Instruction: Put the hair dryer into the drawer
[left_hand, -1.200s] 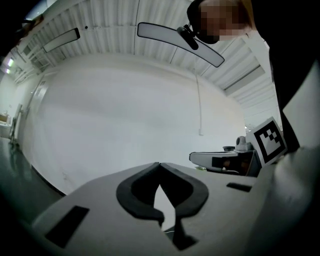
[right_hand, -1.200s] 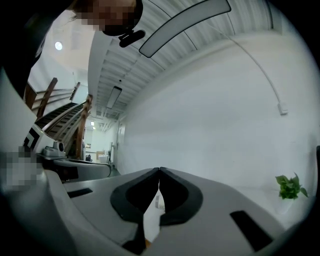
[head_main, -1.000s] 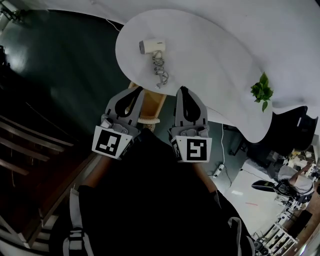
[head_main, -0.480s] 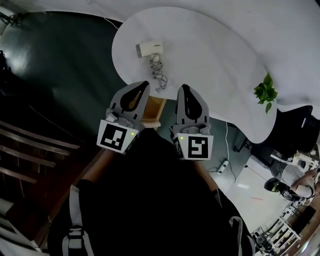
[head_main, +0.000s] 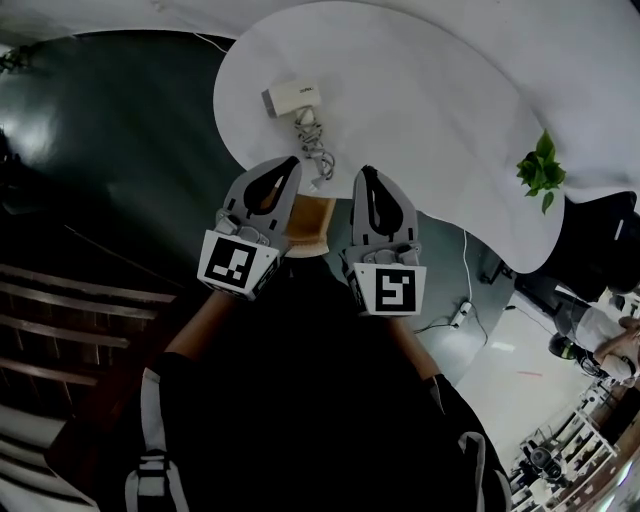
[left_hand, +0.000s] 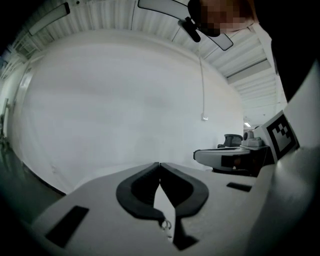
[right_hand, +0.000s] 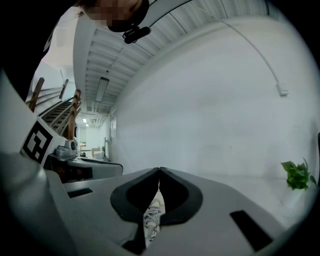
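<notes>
A white hair dryer (head_main: 290, 97) lies on the left part of the white table (head_main: 420, 90). Its grey cord (head_main: 312, 150) is bunched toward the near edge. My left gripper (head_main: 291, 163) hangs at that edge, just short of the cord, with its jaws shut and empty (left_hand: 159, 164). Beside it on the right, my right gripper (head_main: 364, 174) is also shut on nothing (right_hand: 159, 170). In the right gripper view the cord (right_hand: 152, 215) shows through the gap below the closed tips. A wooden drawer unit (head_main: 308, 222) stands under the table between the two grippers.
A small green plant (head_main: 540, 170) sits on the table's right side. A dark floor and wooden stair rails (head_main: 70, 300) lie to the left. A power strip (head_main: 460, 315) and a person (head_main: 600, 335) are at the right.
Both grippers have edged forward toward the table's near edge and the cord, still shut. The hair dryer and cord lie where they were.
</notes>
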